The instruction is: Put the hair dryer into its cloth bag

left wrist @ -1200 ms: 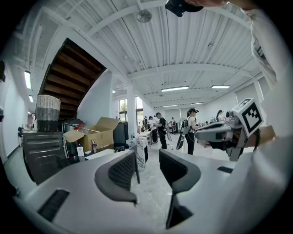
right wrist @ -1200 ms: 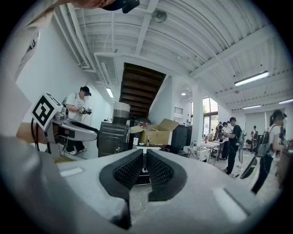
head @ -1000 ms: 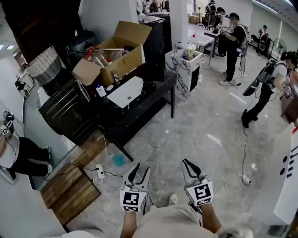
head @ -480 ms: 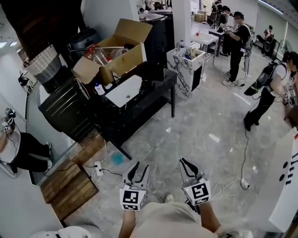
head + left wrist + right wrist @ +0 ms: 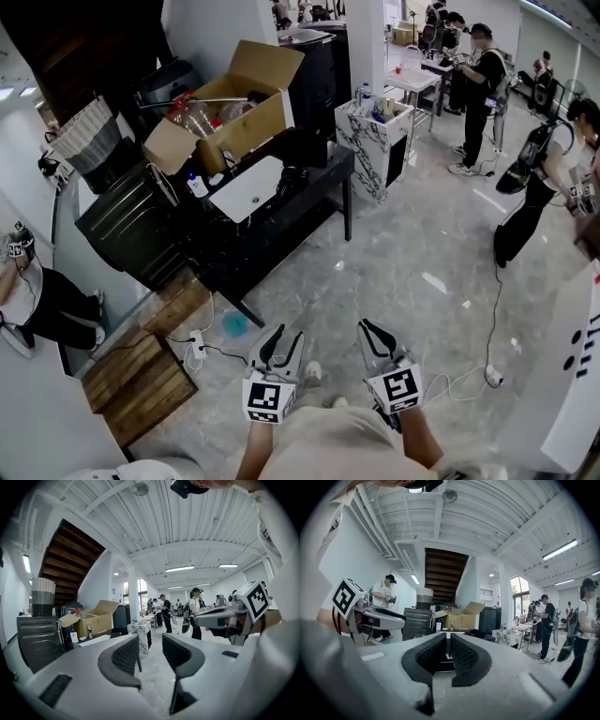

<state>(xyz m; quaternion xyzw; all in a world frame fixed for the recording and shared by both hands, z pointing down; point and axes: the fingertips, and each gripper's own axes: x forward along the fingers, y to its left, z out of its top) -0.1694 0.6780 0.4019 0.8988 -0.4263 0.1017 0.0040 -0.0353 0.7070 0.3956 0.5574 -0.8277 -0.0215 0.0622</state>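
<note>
A flat white piece, maybe the cloth bag [image 5: 251,187], lies on the black table [image 5: 309,202] across the room. A dark object [image 5: 291,176] rests beside it, too small to name. Both grippers are held low in front of me, far from the table. My left gripper [image 5: 285,338] [image 5: 150,653] has a gap between its jaws, which are closing on nothing. My right gripper [image 5: 367,328] [image 5: 449,653] has its pads almost together and holds nothing. From the left gripper view the white piece [image 5: 93,640] shows on the table.
An open cardboard box [image 5: 234,112] full of clutter stands on the table's far end. Nearby are a wicker basket [image 5: 89,127], a marble-patterned stand [image 5: 370,141] and a wooden platform [image 5: 141,375]. A power strip [image 5: 200,345] and cables lie on the floor. People [image 5: 478,84] stand at right.
Both grippers have drifted a little forward over the floor as I walk, and a shoe now shows between them. The left jaws have narrowed slightly.
</note>
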